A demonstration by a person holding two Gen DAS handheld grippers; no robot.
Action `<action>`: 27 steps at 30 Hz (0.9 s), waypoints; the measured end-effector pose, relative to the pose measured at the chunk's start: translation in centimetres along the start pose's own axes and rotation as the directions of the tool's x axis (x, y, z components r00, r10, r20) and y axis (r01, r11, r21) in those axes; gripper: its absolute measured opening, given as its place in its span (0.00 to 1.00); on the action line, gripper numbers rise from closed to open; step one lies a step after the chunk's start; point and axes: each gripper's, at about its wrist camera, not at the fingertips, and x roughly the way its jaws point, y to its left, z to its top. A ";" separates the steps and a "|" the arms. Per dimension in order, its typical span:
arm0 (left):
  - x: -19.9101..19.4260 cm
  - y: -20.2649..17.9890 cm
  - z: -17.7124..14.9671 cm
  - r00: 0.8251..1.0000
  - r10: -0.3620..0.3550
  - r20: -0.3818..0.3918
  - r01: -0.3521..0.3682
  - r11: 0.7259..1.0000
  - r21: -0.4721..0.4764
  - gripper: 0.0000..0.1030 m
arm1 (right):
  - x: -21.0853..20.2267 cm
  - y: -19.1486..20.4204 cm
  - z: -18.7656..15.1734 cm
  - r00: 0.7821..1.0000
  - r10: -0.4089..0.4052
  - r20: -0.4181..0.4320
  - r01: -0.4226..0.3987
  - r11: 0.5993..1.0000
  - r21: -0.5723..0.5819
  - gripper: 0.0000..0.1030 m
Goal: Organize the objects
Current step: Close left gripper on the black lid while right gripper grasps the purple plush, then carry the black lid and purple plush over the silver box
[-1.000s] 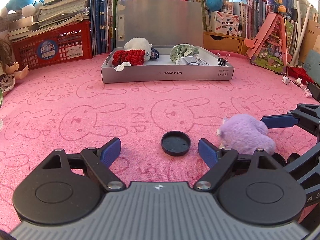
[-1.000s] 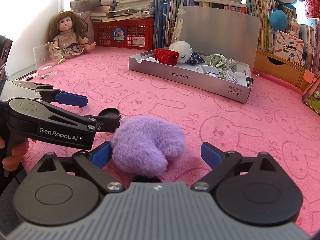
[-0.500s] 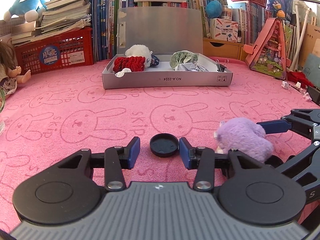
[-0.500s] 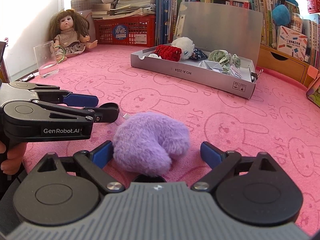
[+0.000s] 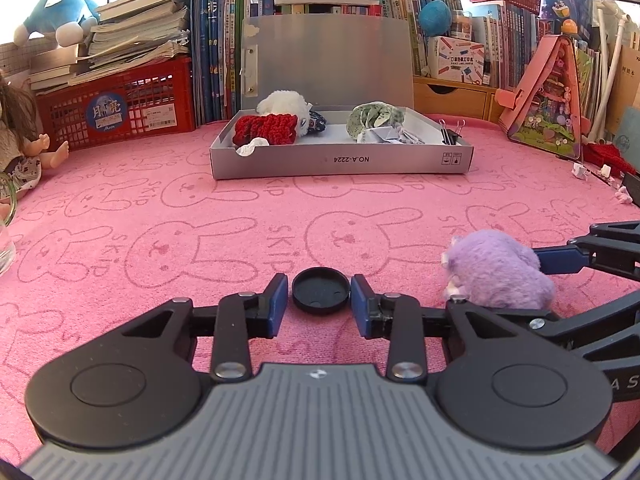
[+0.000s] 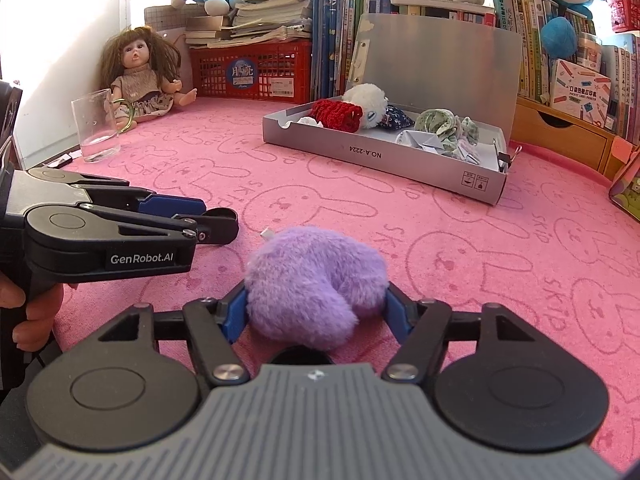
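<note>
Closing both sets of jaws now. My left gripper (image 5: 319,300) brackets the black cap (image 5: 320,289) on the pink mat (image 5: 160,208), blue pads at its rim, contact too close to call. My right gripper (image 6: 316,312) is squeezing the purple plush (image 6: 314,280), pads sunk into the fur. Both lie on the mat just beside each other, well short of the grey box (image 5: 340,160).

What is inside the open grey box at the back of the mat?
The grey box holds a red knitted piece, a white plush, a dark patterned pouch, green patterned fabric, folded white paper and binder clips. Anything beneath them is covered.
</note>
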 end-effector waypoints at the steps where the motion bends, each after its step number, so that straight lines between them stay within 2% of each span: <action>1: 0.0 0.0 0.0 1.000 0.002 0.000 -0.002 1.000 0.000 0.39 | -0.1 -0.3 0.1 1.000 0.001 0.000 -0.001 1.000 0.020 0.67; 10: 0.1 -0.2 0.0 1.000 0.016 0.006 -0.016 1.000 -0.006 0.40 | -0.7 -0.9 0.9 0.998 -0.054 0.025 0.052 0.996 0.075 0.68; 15: 0.1 0.1 0.0 0.999 0.039 0.007 -0.039 0.999 -0.029 0.51 | -0.2 -0.8 0.8 0.995 -0.102 0.013 0.101 0.992 0.075 0.72; 22: 0.1 -0.1 -0.1 0.999 0.046 0.010 -0.046 0.999 -0.028 0.50 | 0.1 -1.3 0.7 0.995 -0.096 0.007 0.094 0.990 0.104 0.74; 25: 0.0 -0.1 0.0 0.999 0.041 0.010 -0.040 0.999 -0.034 0.47 | 0.1 -1.5 0.7 0.996 -0.084 0.007 0.083 0.989 0.120 0.79; 27: 0.0 -0.1 -0.1 0.999 0.040 0.012 -0.039 0.999 -0.034 0.41 | 0.1 -1.6 0.7 0.997 -0.082 0.007 0.081 0.989 0.128 0.79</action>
